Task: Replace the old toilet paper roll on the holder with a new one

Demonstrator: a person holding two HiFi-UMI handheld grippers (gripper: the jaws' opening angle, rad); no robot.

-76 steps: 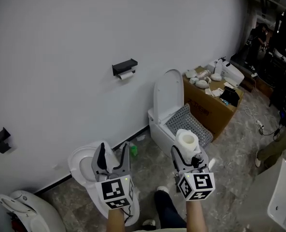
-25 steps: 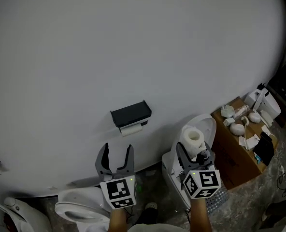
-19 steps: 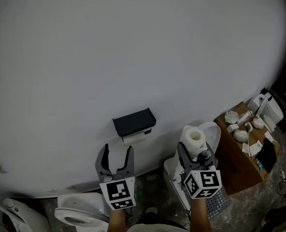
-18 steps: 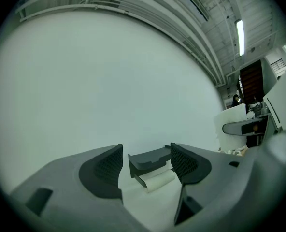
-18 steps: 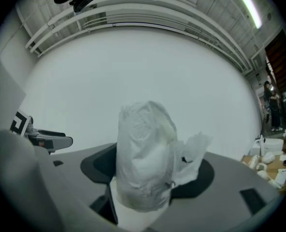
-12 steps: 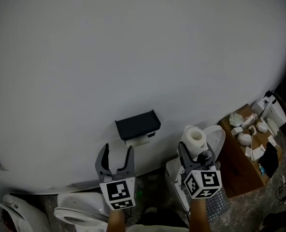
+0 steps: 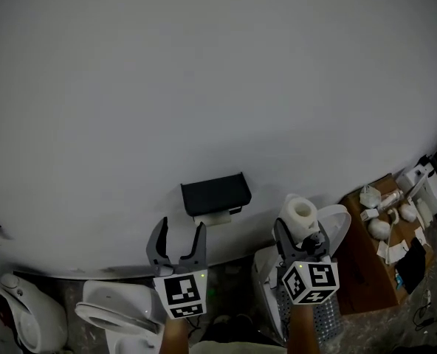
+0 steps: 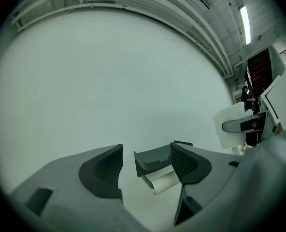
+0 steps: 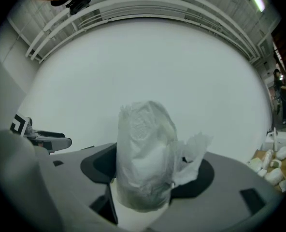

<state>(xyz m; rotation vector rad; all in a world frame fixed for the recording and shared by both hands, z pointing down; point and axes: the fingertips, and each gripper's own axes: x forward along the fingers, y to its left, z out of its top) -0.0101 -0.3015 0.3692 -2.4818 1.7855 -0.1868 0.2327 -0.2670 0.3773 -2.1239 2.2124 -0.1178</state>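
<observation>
Soft paper, I judged; my right gripper (image 9: 148, 167) clamped the new toilet paper roll (image 9: 144, 144) across its sides, left gripper (image 8: 145, 163) gaping empty.

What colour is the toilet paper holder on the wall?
Black holder, clearest in the head view.

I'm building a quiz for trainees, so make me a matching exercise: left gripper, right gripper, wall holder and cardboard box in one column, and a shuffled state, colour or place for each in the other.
1. left gripper
2. right gripper
3. wall holder
4. cardboard box

A. shut on a full toilet roll
B. brown, at the far right of the head view
C. open and empty
D. black, fixed to the wall

Pairs: 1-C, 2-A, 3-D, 4-B
</observation>
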